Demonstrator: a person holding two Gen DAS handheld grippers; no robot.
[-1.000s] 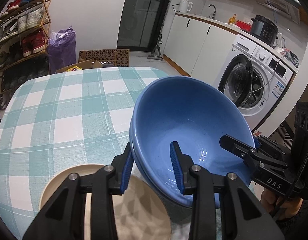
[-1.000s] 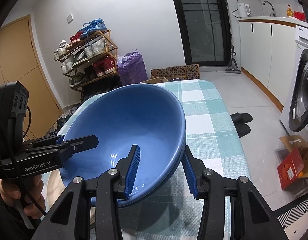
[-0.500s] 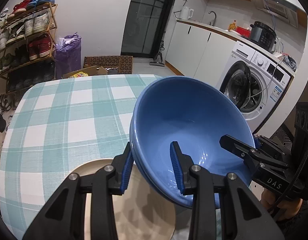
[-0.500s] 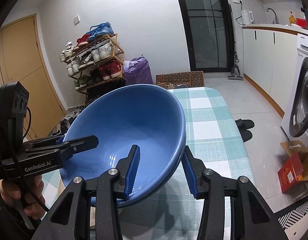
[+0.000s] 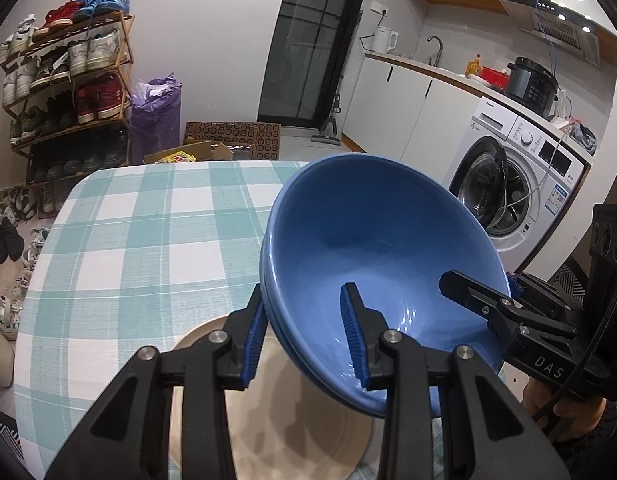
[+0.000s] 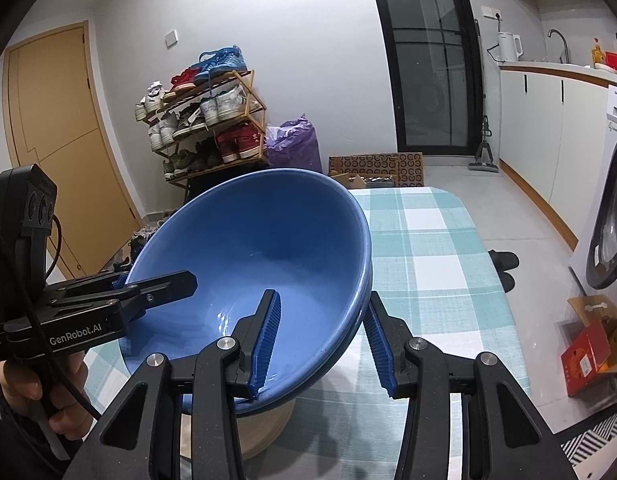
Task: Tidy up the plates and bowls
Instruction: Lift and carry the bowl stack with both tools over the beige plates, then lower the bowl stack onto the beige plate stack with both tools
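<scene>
A large blue bowl [image 5: 372, 248], which looks like two nested bowls by its double rim, hangs tilted above a beige plate [image 5: 292, 432] on the checked table [image 5: 128, 240]. My left gripper [image 5: 304, 336] is shut on the bowl's near rim, one pad inside and one outside. The right gripper [image 5: 488, 304] clamps the opposite rim. In the right wrist view the right gripper [image 6: 322, 344] is shut on the bowl [image 6: 268, 248] in the same way. There the left gripper [image 6: 148, 288], held by a hand, grips the far rim, and the plate [image 6: 268, 428] shows below.
The table with its teal-and-white checked cloth [image 6: 420, 248] stretches away behind the bowl. A shoe rack [image 5: 64, 80] and a purple bag [image 5: 154, 112] stand beyond it. A washing machine [image 5: 520, 184] and white cabinets line the right side. Cardboard boxes [image 6: 592, 348] lie on the floor.
Both grippers have lifted the blue bowl higher above the beige plate and drawn it back. More of the plate and of the room now shows. Both grips are unchanged.
</scene>
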